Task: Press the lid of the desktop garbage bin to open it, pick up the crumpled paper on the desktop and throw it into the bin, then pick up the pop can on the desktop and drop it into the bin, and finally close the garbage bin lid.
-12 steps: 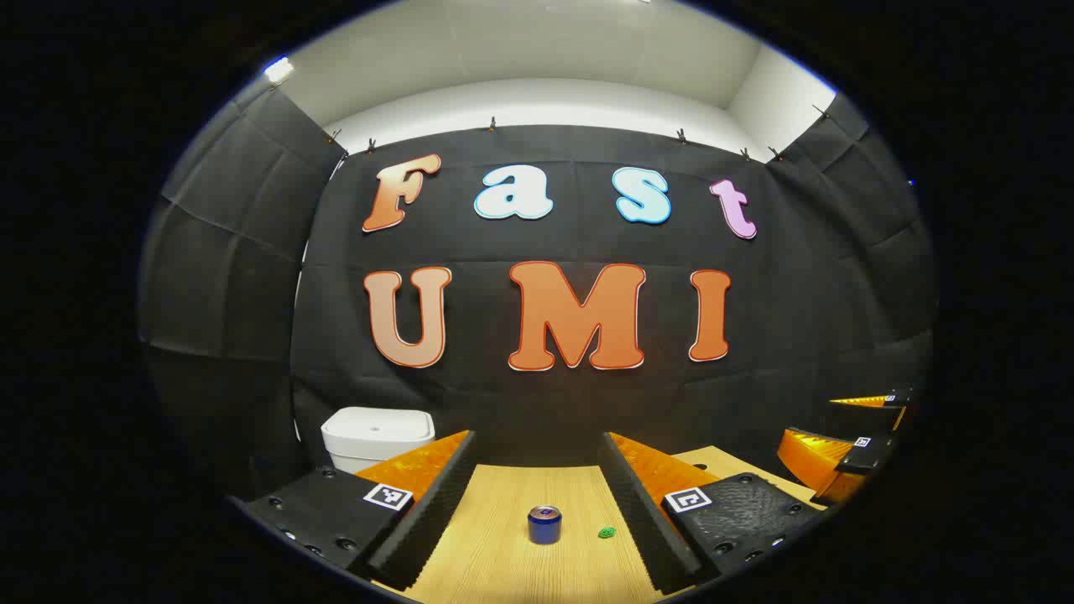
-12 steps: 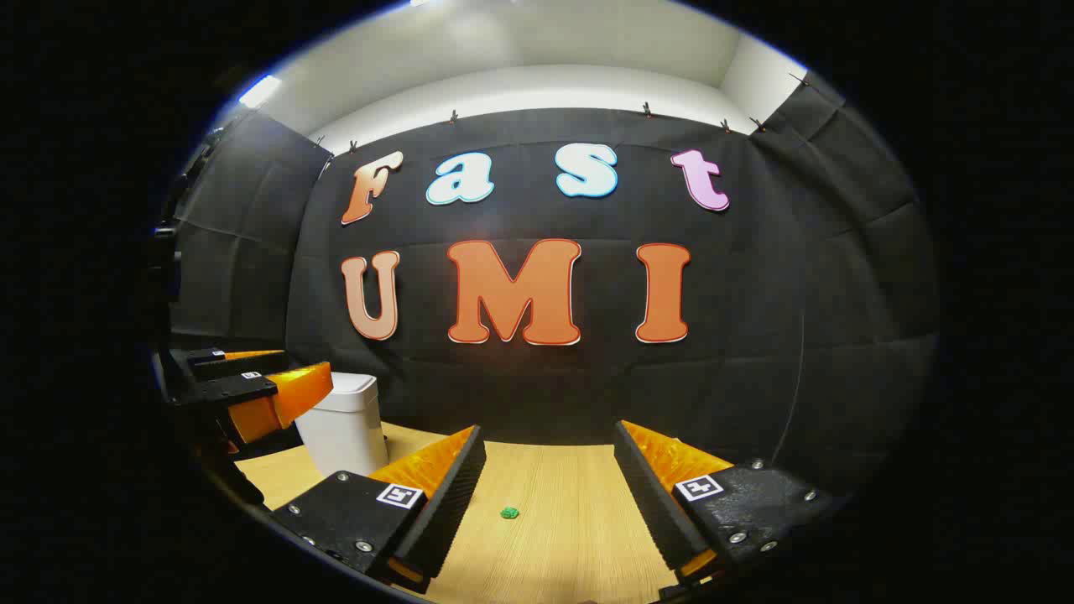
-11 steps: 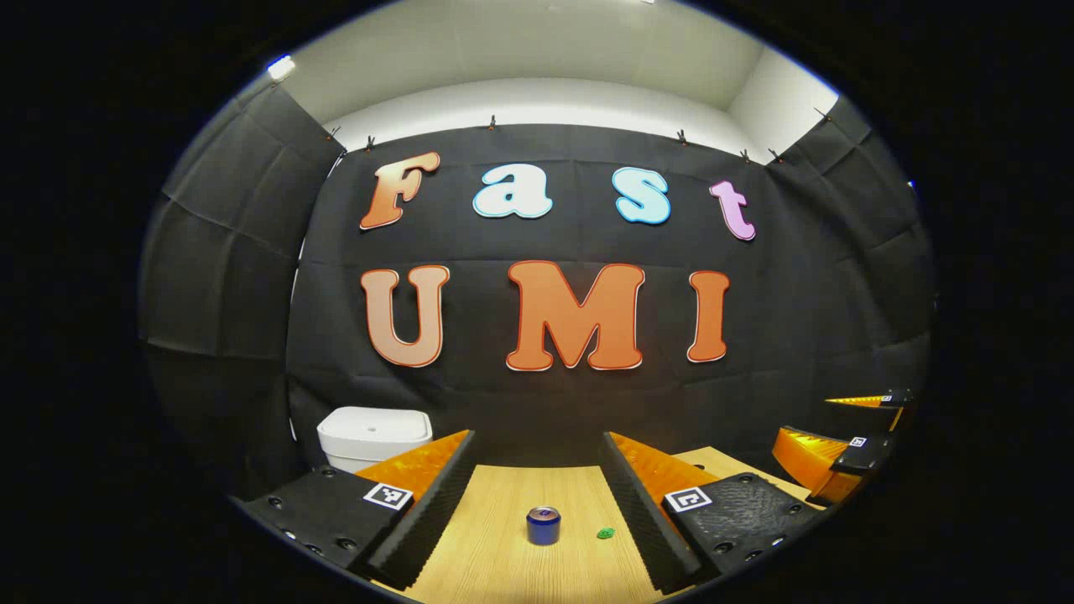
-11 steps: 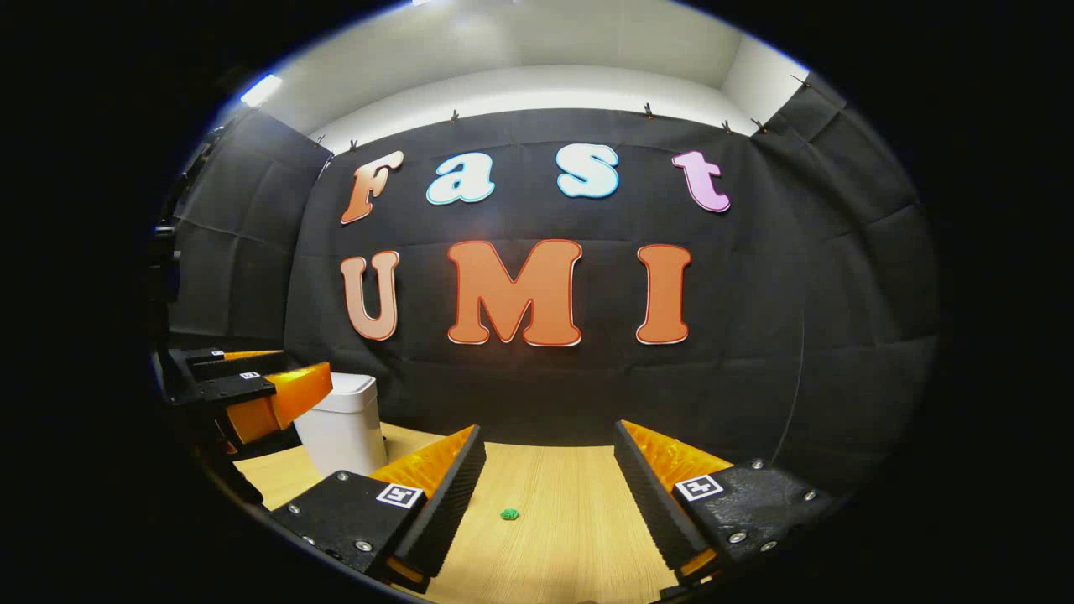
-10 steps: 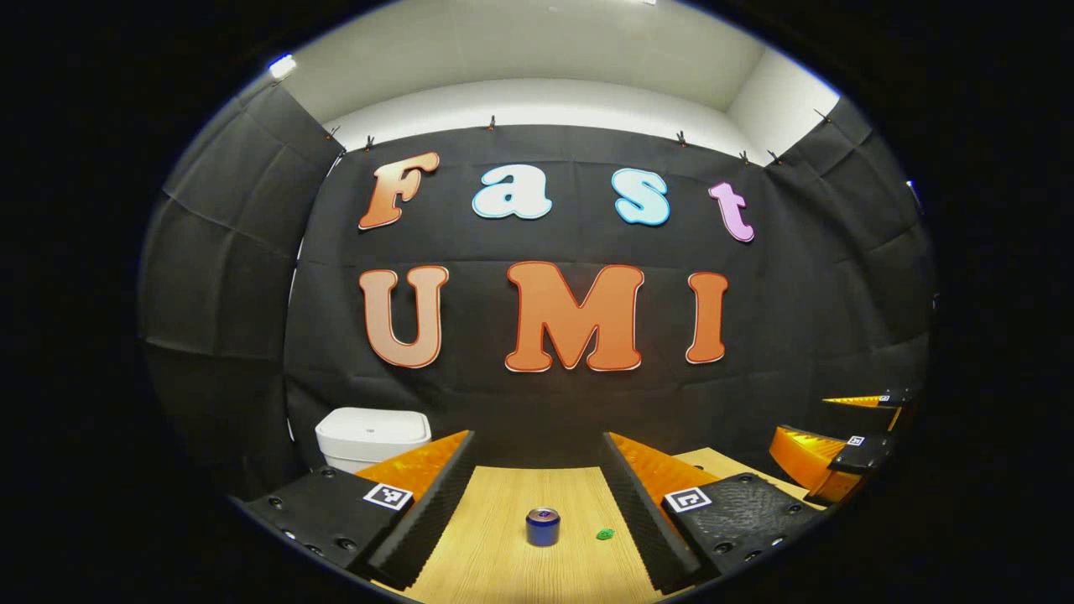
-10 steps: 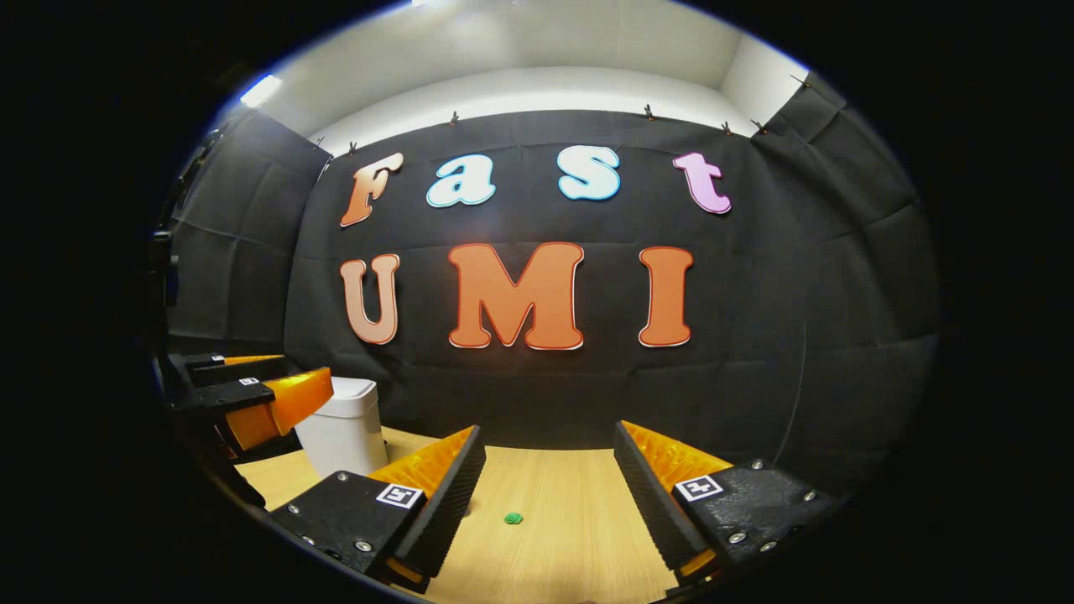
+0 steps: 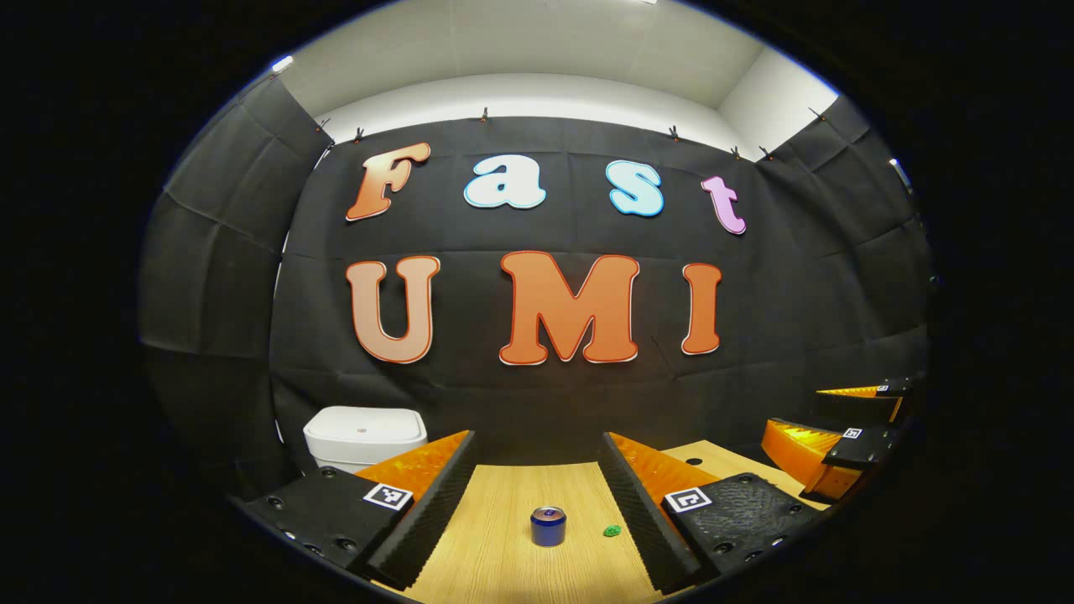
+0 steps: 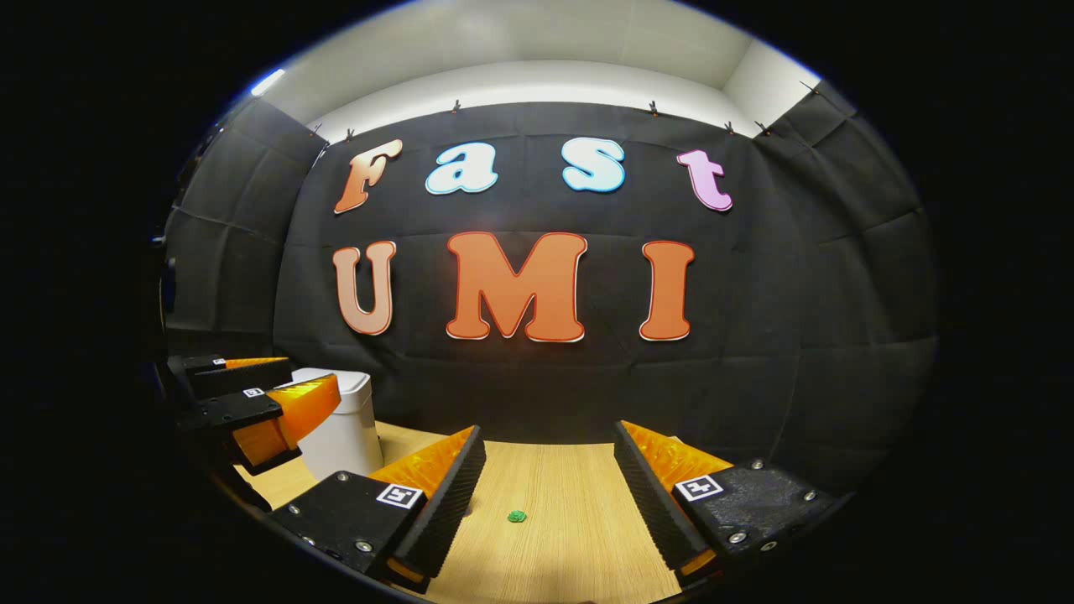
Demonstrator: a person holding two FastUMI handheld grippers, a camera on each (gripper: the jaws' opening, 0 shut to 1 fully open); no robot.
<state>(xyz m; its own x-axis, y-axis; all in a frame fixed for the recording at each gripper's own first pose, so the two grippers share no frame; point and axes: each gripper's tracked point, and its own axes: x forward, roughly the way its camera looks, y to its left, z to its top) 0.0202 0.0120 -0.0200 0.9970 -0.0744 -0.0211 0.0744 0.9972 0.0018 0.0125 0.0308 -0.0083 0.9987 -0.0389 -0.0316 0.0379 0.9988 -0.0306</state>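
A blue pop can stands upright on the wooden table, between the fingers of my open left gripper but farther off. A small green crumpled paper lies just right of the can, and the paper also lies ahead of my open right gripper. The white bin sits at the far left with its lid down. In the right gripper view the bin stands behind the left gripper, which hangs open. The right gripper appears at the right edge of the left gripper view.
Black cloth walls close the booth behind and at both sides. The table runs back to the rear wall.
Both grippers have drifted slightly; the bin sits a little lower and farther left in the left gripper view. The left gripper has edged toward the bin in the right gripper view.
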